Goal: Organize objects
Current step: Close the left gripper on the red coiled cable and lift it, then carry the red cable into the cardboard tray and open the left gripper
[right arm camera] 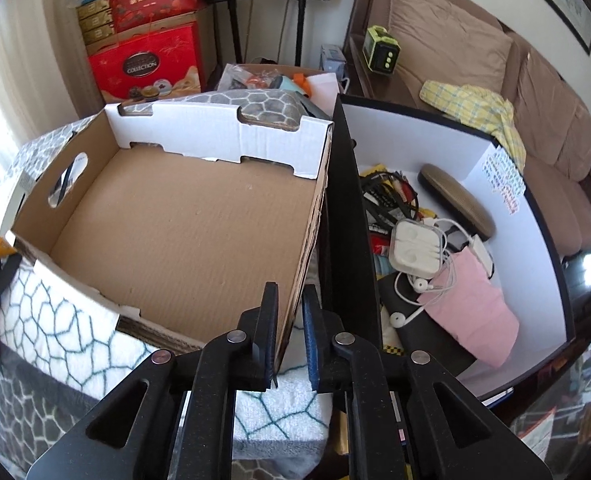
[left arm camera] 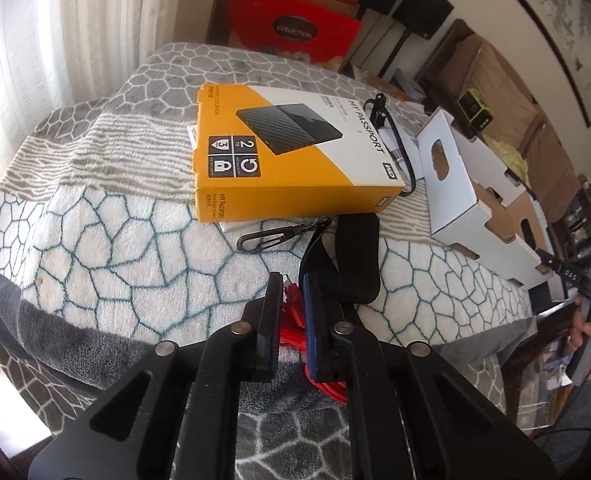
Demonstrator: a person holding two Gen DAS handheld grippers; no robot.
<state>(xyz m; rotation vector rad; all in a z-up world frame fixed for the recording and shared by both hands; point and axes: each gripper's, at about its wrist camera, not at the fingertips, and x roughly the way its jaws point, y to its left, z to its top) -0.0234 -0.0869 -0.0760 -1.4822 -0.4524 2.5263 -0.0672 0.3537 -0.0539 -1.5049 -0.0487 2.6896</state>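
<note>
A bundle of red cord (left arm camera: 295, 344) is being gripped between the nearly closed jaws of the left tool (left arm camera: 291, 322), just in front of the orange-and-white cardboard hard-drive box (left arm camera: 291, 152), which is lying on the patterned fleece blanket (left arm camera: 115, 240). The cord is being judged light and limp; a pinch across the gathered middle is likely to be needed so that loose loops are not trailing. Between the tool and that box, a black fabric strap (left arm camera: 355, 256) with a dark metal clip (left arm camera: 263, 236) is lying; it too is judged soft and best taken at the stiff clip. Beyond the box's right side, an open shallow cardboard tray (left arm camera: 479, 216) is sitting empty.

The right tool (right arm camera: 289, 332) is being held slightly open astride the tray's near right wall (right arm camera: 295, 304), apparently not yet clamped. Past that wall, a black-edged white box (right arm camera: 535, 216) of cables and earphones is standing.
</note>
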